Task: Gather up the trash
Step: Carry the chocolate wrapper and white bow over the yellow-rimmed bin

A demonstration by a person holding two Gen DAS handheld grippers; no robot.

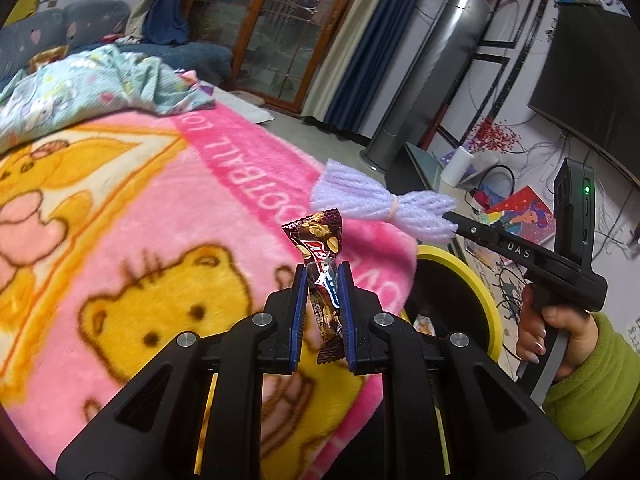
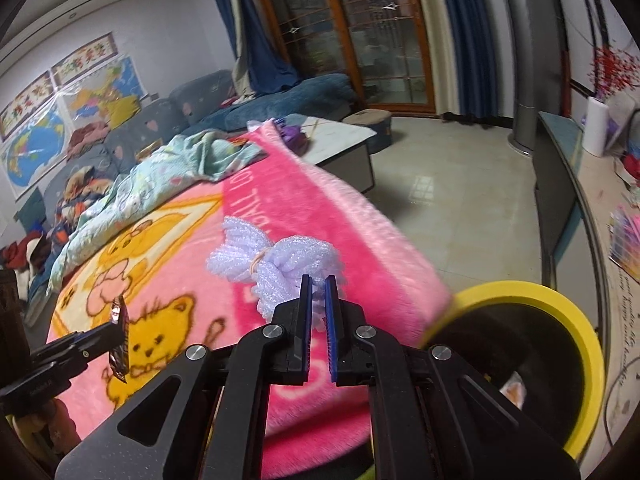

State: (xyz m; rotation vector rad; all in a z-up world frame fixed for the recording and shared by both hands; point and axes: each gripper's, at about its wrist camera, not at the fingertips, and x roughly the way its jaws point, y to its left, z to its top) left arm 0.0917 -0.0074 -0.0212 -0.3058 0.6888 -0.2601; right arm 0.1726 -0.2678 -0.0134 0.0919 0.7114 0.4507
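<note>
My left gripper (image 1: pixel 323 276) is shut on a brown candy-bar wrapper (image 1: pixel 320 248), held upright above the pink cartoon blanket (image 1: pixel 120 220). The right wrist view shows that same wrapper (image 2: pixel 120 340) at lower left, pinched by the left gripper. My right gripper (image 2: pixel 319 286) is shut on a lilac foam net bundle (image 2: pixel 276 260) tied with a rubber band. In the left wrist view the bundle (image 1: pixel 368 200) hangs from the right gripper (image 1: pixel 454 226) just beyond the blanket's edge. A bin with a yellow rim (image 2: pixel 552 300) and dark inside stands below right of both grippers.
A person's hand (image 1: pixel 560 328) in a green sleeve grips the right tool. A crumpled teal sheet (image 1: pixel 88 84) lies at the blanket's far end. A low white table (image 2: pixel 340 140), tiled floor (image 2: pixel 460 184), a TV bench with clutter (image 2: pixel 580 168) and a tall silver cylinder (image 1: pixel 440 60) surround the bed.
</note>
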